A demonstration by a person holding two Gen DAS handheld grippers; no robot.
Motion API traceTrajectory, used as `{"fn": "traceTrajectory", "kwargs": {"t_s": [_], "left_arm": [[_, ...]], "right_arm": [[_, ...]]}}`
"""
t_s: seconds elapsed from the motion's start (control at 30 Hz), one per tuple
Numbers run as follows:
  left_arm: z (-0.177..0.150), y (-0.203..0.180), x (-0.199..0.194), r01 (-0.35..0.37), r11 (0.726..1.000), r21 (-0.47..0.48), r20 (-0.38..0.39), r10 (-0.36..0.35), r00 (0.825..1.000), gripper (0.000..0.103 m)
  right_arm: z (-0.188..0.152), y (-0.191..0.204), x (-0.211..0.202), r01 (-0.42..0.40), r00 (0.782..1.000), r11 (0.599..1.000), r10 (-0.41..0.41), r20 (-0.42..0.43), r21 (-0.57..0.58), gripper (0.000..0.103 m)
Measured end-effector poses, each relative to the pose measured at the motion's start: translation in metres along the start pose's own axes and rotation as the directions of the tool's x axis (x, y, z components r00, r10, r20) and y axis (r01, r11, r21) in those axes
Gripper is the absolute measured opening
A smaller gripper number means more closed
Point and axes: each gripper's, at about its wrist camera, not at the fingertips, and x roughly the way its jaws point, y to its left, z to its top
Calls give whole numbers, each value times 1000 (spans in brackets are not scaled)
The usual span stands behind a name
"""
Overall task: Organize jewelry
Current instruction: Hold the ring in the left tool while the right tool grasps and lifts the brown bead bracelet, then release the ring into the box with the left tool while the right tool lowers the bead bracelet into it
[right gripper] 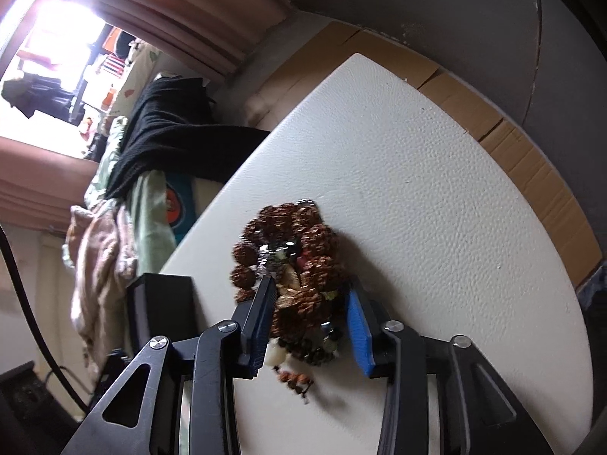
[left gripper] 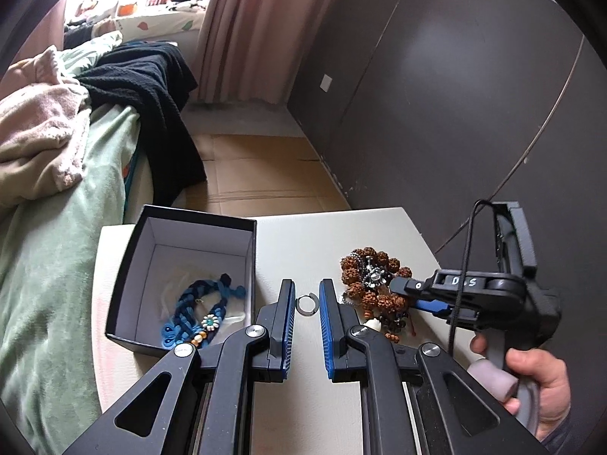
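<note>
Two handheld grippers over a white table with jewelry on it.

On the table's left stands an open black box with a blue braided bracelet lying inside. To the right lies a heap of brown rudraksha-style bead strands tangled with a silver chain. The right gripper is spread wide, its blue-padded fingers straddling the heap without closing on it. The left gripper is parted narrowly, with a small silver ring lying on the table between its fingertips, not pinched.
</note>
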Motion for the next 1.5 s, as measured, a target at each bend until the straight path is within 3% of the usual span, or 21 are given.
{"fn": "traceTrajectory", "kwargs": {"t_s": [0.03, 0.2, 0.43, 0.63, 1.13, 1.37, 1.47, 1.5], "left_arm": [[0, 1, -2, 0, 1000, -2, 4, 0, 1000, 13], [2, 10, -17, 1, 1000, -22, 32, 0, 999, 13], [1, 22, -33, -3, 999, -48, 56, 5, 998, 13], [3, 31, -42, -2, 998, -69, 77, 7, 997, 13], [12, 52, -34, 0, 993, -120, 81, 9, 997, 13], [22, 60, -14, 39, 987, -155, 49, -32, 998, 14], [24, 66, -8, 35, 981, -190, 22, -32, 999, 22], [24, 68, -10, 33, 980, -198, 29, -27, 999, 35]], "right_arm": [[0, -1, 1, 2, 1000, 1000, -2, 1, -3, 25], [-2, 0, -12, -2, 999, 1000, 3, 50, -26, 22], [-12, 29, -56, -107, 981, 981, 131, 143, -161, 21], [-19, 45, -78, -170, 964, 962, 207, 164, -215, 21], [-32, 103, -142, -306, 882, 887, 401, 248, -346, 21], [-33, 120, -158, -343, 850, 859, 456, 264, -379, 21], [-34, 122, -160, -363, 839, 847, 478, 258, -389, 21], [-35, 124, -159, -361, 840, 845, 478, 257, -394, 21]]}}
